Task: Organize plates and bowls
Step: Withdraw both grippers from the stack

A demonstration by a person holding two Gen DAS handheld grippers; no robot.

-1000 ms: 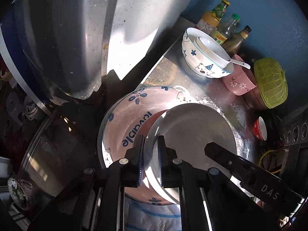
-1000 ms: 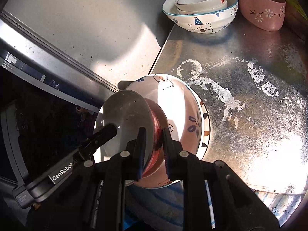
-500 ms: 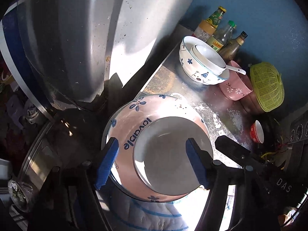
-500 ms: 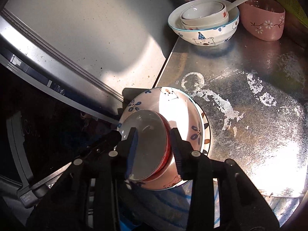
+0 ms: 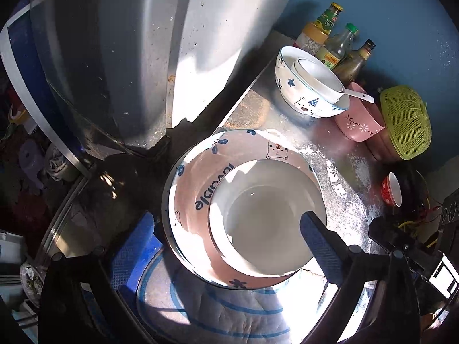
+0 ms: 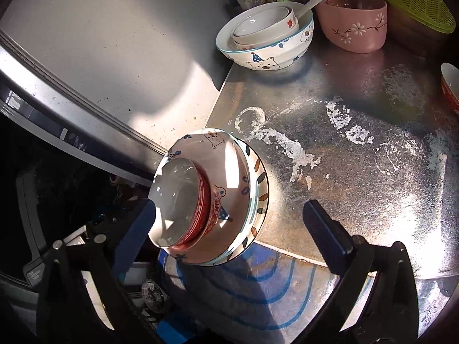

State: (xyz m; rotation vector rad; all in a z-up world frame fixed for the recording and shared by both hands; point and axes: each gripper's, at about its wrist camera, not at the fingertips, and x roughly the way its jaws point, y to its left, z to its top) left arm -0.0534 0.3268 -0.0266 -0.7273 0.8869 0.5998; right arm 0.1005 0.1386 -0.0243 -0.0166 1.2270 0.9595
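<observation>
Your left gripper has just been opening and now stands spread around the red bowl, pads clear of it. That bowl sits nested in the pink bowl, stacked at the near edge of the metal surface. Your right gripper has likewise just spread wide, gripping nothing.

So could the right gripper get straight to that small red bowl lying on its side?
Probably yes: the right gripper is open, and bare metal counter lies between it and the small red bowl.
</observation>
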